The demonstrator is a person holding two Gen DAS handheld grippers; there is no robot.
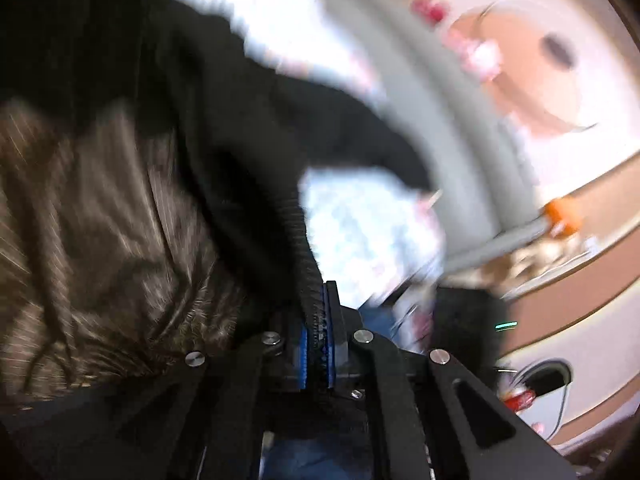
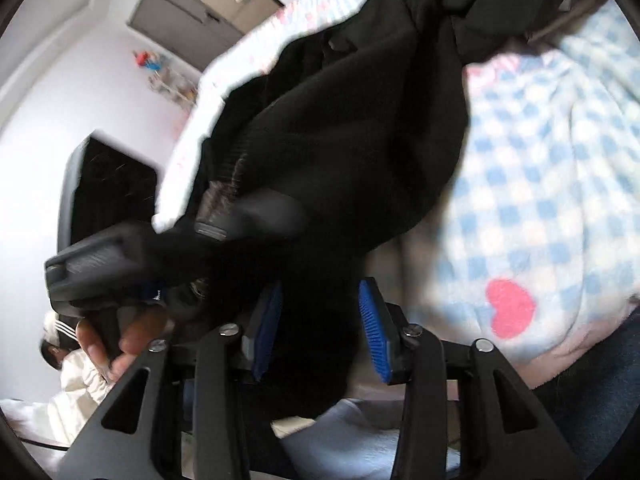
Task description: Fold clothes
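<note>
left hand-held gripper: pads closed tight on ribbed hem of black garment, lifting it so it hangs free | right hand-held gripper: pads parted, cloth draped between, probably unpinched | garment held above checked bedding

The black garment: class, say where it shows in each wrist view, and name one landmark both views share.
Left wrist view: black garment fills the upper left, ribbed edge clamped in the left claw.
Right wrist view: centre, passing between the open right claw's pads.
Shared landmark: blue-checked blanket.
</note>
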